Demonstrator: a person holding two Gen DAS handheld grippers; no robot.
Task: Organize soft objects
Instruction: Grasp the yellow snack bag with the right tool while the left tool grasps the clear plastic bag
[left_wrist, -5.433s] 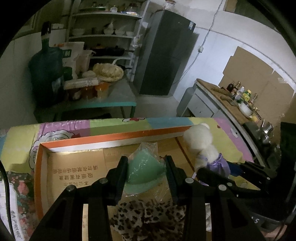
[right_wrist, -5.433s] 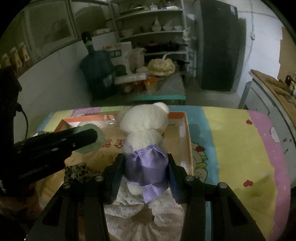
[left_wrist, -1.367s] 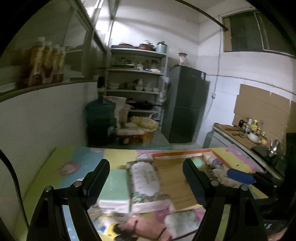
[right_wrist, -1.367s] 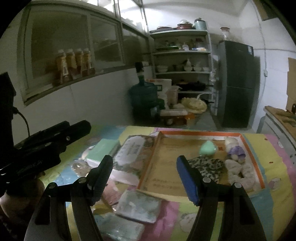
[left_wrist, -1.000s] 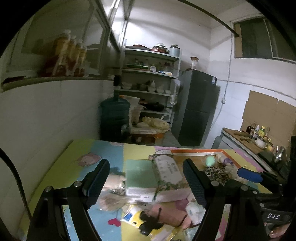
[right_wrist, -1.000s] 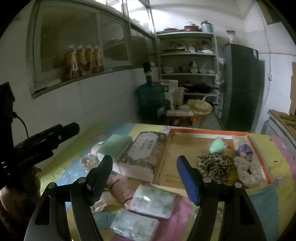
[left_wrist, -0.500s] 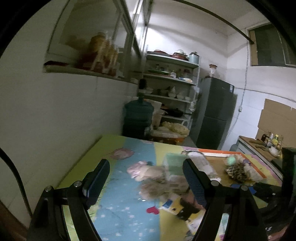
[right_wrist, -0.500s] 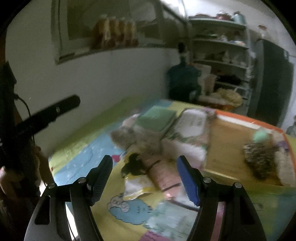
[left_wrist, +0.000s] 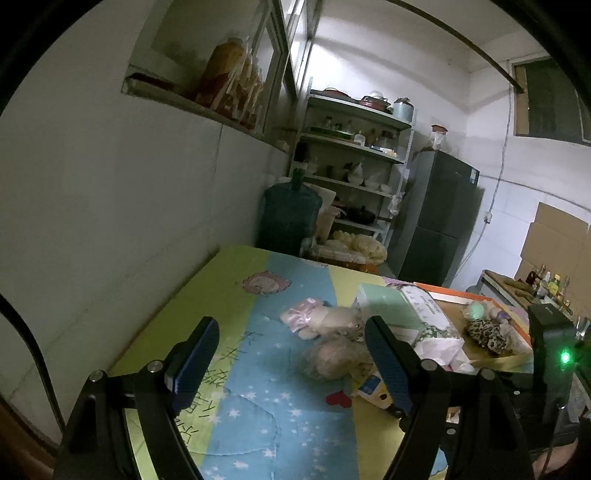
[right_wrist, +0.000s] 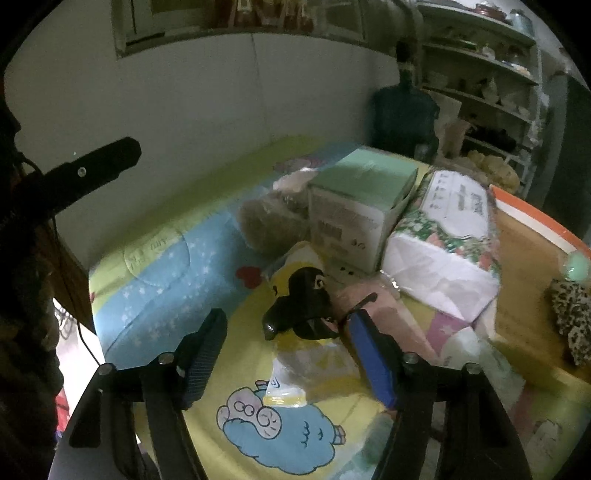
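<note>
Black toy (right_wrist: 303, 306) in a clear bag lies loose on the quilt (right_wrist: 159, 280), framed by the right gripper (right_wrist: 286, 354), which is spread, narrowing slightly and empty, probably lining up a grab. Left gripper (left_wrist: 291, 362) is spread and empty, aimed near the bagged plush (left_wrist: 334, 356). Tray (right_wrist: 532, 214) waits at right.

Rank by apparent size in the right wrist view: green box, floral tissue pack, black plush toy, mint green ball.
1. floral tissue pack and green box: look about alike, so not ranked against each other.
2. black plush toy, nearer the camera, so its true size may be smaller.
3. mint green ball, smallest, though farther off.
</note>
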